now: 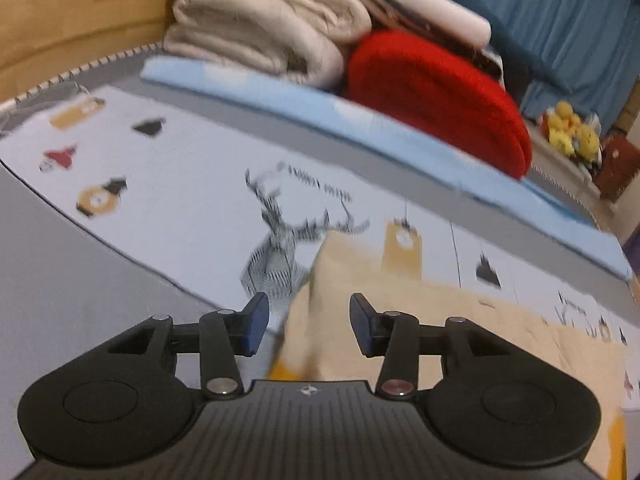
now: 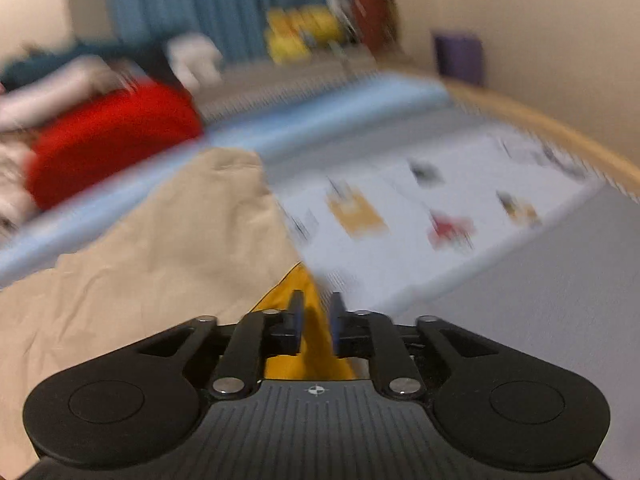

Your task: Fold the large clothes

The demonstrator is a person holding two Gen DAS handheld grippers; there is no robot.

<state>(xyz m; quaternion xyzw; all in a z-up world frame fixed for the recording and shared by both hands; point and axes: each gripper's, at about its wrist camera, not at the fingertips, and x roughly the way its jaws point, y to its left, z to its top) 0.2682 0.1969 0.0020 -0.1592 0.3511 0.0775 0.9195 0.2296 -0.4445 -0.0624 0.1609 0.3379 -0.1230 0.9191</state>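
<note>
A large beige garment (image 1: 440,336) with a yellow underside lies on the patterned pale sheet (image 1: 168,184) of a bed. In the left wrist view my left gripper (image 1: 309,322) is open, its blue pads on either side of a raised fold of the beige cloth. In the right wrist view the beige garment (image 2: 160,248) spreads to the left. My right gripper (image 2: 317,320) has its jaws narrowly apart, with a yellow part of the garment (image 2: 308,344) between and below them. Both views are motion-blurred.
A red cushion (image 1: 432,96), folded cream blankets (image 1: 260,16) and a light blue pad (image 1: 360,132) lie along the far side of the bed. Yellow plush toys (image 1: 572,128) sit by blue curtains (image 1: 568,20). A wooden bed rail (image 2: 552,132) curves on the right.
</note>
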